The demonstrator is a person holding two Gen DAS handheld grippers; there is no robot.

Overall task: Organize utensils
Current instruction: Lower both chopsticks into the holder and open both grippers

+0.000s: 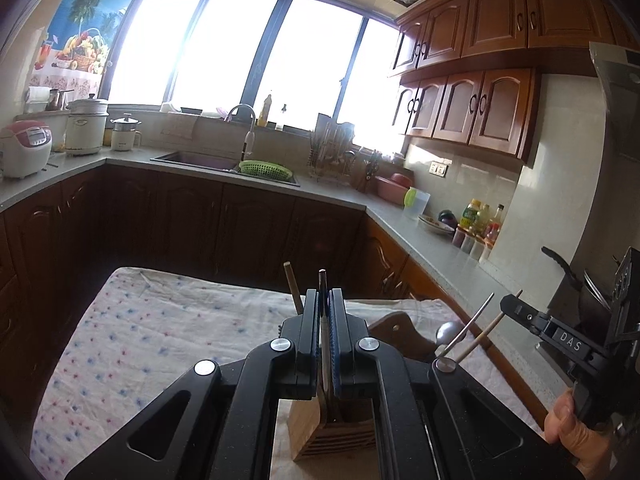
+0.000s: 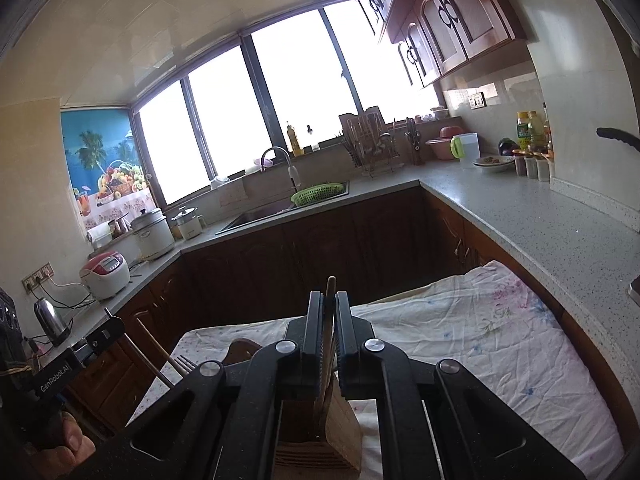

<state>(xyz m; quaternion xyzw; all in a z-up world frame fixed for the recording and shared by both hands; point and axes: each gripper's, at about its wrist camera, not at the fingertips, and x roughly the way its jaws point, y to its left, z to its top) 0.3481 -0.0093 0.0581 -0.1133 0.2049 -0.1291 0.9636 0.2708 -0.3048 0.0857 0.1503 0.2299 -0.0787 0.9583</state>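
**Left wrist view: both grippers clamped on utensils above the wooden holder**

Left wrist view first. I see my left gripper [image 1: 325,300] closed tight on a thin dark-handled utensil [image 1: 322,280], whose tip stands just past the fingertips while its shaft runs back between the pads. Directly beneath sits the wooden holder [image 1: 316,428], a pale slatted block on the cloth-covered counter [image 1: 140,340]. A wooden stick [image 1: 291,286] rises beside the gripper's left finger. To the right lies a brown wooden board [image 1: 394,332] and a metal spoon [image 1: 448,332]. At the right edge my right gripper [image 1: 514,308] shows, held by a hand [image 1: 568,428], with a chopstick [image 1: 490,328] in it.

In the right wrist view, the right gripper [image 2: 329,300] is shut on a wooden chopstick [image 2: 330,292], which pokes up between the pads and slants down toward the holder [image 2: 340,432] right below. At left, the other gripper [image 2: 114,326] carries a fork [image 2: 186,364], its tines near the board [image 2: 242,350].

Farther off, a sink [image 1: 192,158] with a green basket [image 1: 264,169] sits under bright windows [image 1: 240,52].
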